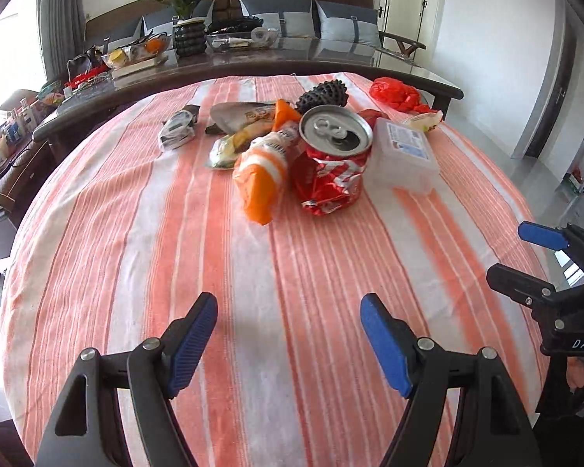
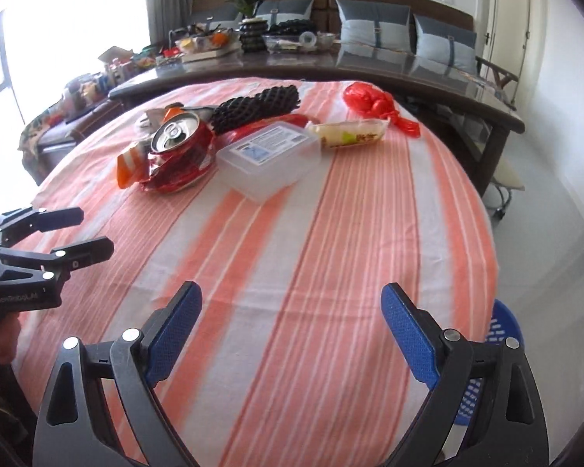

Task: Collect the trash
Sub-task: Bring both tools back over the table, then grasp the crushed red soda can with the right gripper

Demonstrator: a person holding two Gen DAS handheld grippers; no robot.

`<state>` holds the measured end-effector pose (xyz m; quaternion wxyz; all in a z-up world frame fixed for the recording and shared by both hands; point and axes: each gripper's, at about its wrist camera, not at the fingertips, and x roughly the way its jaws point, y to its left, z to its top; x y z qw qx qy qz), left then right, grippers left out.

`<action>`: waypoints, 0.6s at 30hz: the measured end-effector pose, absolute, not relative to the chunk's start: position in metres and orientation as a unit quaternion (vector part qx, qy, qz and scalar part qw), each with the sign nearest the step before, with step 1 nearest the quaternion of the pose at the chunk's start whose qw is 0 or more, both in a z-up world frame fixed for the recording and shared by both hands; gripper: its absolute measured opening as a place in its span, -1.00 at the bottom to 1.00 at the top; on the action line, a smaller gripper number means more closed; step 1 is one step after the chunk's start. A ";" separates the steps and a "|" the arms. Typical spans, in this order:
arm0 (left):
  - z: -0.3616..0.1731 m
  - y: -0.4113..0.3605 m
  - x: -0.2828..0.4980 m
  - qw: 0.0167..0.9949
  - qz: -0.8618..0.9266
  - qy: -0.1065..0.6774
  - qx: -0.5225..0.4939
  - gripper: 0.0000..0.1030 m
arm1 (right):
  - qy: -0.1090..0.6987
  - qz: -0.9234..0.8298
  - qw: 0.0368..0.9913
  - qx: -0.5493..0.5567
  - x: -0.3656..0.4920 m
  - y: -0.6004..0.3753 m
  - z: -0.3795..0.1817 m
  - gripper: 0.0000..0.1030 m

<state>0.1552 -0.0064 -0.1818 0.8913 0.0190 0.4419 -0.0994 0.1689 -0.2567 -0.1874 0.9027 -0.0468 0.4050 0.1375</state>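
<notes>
The left wrist view looks forward and down along its own tongs (image 1: 289, 344) from the near edge of the striped surface (image 1: 175, 241), toward the sofa (image 1: 299, 4) at the back wall. The right wrist view faces the same way from a spot further right, its tongs (image 2: 292, 344) low in the frame. Both sit close above the cloth and share the pile around the crushed can (image 1: 333, 155) (image 2: 179, 148); each catches the other's tongs at its side edge
</notes>
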 end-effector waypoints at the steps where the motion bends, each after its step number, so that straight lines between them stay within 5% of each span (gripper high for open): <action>1: -0.184 -0.003 0.160 0.889 -0.097 0.447 0.020 0.51 | 0.414 0.139 0.898 -0.050 0.172 -0.248 -0.191 0.83; 18: -0.162 0.010 0.241 0.897 -0.171 0.405 0.041 0.50 | 0.436 0.123 0.889 -0.063 0.185 -0.212 -0.211 0.98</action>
